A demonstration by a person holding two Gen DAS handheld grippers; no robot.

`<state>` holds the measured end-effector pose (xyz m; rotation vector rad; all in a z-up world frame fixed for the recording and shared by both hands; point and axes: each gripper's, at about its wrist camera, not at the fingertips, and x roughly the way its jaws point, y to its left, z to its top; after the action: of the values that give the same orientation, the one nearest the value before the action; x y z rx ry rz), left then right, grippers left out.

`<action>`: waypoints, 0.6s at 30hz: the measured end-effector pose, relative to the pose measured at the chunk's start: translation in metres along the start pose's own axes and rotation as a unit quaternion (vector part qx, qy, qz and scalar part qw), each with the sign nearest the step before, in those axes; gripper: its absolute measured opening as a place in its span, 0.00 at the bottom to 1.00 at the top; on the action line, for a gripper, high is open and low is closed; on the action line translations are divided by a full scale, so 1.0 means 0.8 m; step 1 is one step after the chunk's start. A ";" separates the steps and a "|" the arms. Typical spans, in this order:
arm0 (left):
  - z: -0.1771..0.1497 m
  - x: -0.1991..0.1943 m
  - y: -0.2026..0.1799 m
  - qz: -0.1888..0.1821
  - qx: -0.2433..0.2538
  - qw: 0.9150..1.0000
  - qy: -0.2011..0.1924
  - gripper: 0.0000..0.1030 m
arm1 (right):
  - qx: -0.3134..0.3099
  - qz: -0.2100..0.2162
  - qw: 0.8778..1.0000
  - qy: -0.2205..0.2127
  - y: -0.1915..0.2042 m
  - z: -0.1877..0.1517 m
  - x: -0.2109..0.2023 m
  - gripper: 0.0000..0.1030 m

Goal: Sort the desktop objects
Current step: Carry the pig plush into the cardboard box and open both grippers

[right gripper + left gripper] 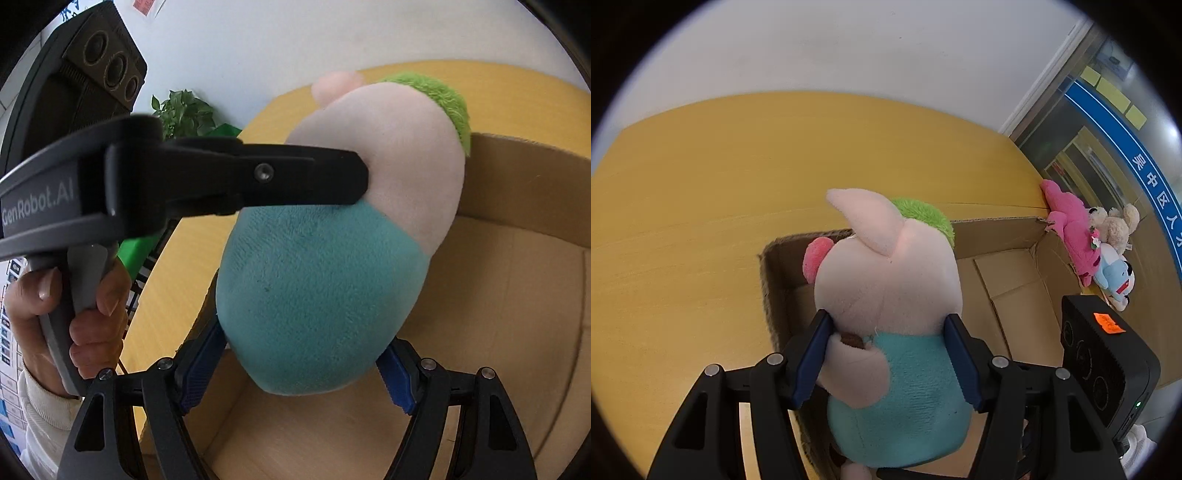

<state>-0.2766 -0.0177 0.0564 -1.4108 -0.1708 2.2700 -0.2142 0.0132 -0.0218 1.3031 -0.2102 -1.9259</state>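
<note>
A plush pig point(886, 280) with a pale pink head, green tuft and teal body hangs over an open cardboard box point(1008, 280). My left gripper point(888, 354) is shut on the pig's neck and upper body, its blue pads point(809, 365) pressing both sides. In the right wrist view the same pig point(325, 288) fills the middle, and my right gripper point(303, 365) is shut on its teal lower body above the box floor point(498, 332). The left gripper's black finger point(236, 177) crosses that view and presses the pig's side.
The box sits on a yellow wooden table point(701, 221). Several plush toys, pink point(1071, 229), beige point(1115, 225) and blue point(1115, 277), lie at the box's far right corner. The right gripper's black camera body point(1108, 369) is close on the right. A green plant point(184, 110) stands behind.
</note>
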 end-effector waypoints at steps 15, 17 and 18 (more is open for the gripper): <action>-0.017 -0.008 0.038 0.039 -0.058 0.998 -0.005 0.60 | 0.003 0.014 0.999 0.035 0.003 0.000 0.020 0.87; -0.022 -0.032 0.029 0.044 -0.052 0.997 -0.028 0.60 | 0.004 0.027 0.999 0.020 0.008 0.002 0.001 0.93; -0.025 -0.048 0.023 0.042 -0.046 0.997 -0.040 0.60 | 0.005 0.031 0.999 0.016 0.006 -0.004 -0.006 0.94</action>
<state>-0.2509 -0.0539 0.0719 -1.3970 -0.2499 2.4174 -0.2081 0.0143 -0.0171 1.3169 -0.2423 -1.8527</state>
